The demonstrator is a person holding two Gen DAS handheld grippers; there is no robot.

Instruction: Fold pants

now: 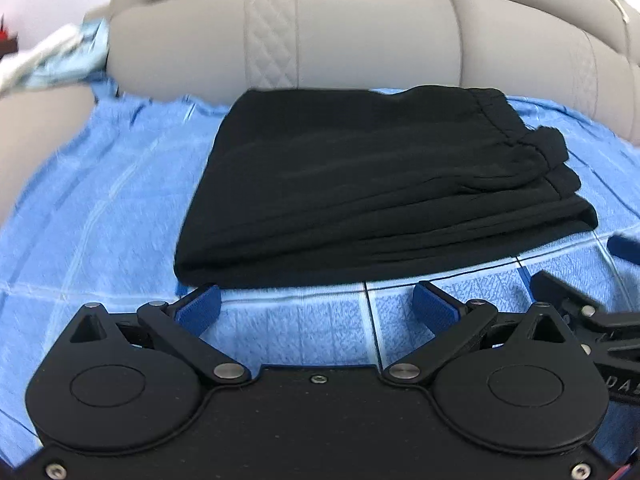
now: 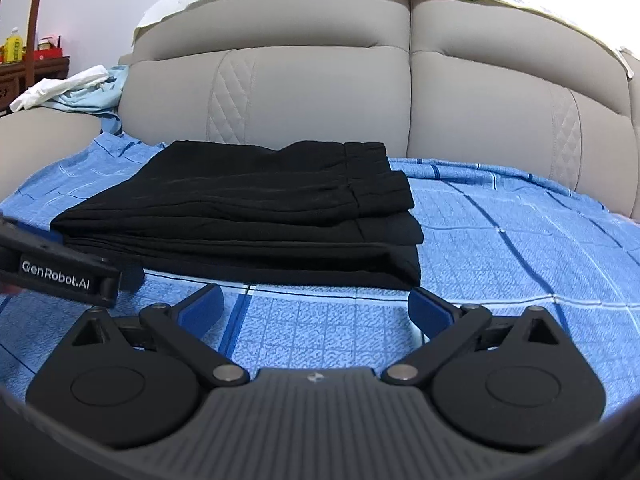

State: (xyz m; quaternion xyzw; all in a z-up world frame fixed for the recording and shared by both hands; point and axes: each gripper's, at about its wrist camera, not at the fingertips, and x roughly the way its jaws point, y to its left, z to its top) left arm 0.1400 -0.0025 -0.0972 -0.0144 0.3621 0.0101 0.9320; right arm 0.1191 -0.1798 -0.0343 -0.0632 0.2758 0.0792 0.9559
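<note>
The black pants (image 1: 376,188) lie folded in a flat stack on the blue checked sheet (image 1: 100,220), with the waistband on the right. My left gripper (image 1: 316,304) is open just short of the stack's near edge, with nothing between its blue pads. In the right wrist view the same pants (image 2: 248,208) sit ahead on the sheet (image 2: 520,248). My right gripper (image 2: 314,304) is also open and empty, close to the stack's near right corner. The right gripper's fingers (image 1: 624,248) show at the left view's right edge, and the left gripper's body (image 2: 60,272) at the right view's left edge.
A grey padded headboard (image 2: 320,92) rises behind the sheet. Crumpled white and light blue cloth (image 2: 76,88) lies at the far left on a grey cushion. Dark wooden furniture with bottles (image 2: 24,60) stands beyond it. Bare sheet stretches right of the pants.
</note>
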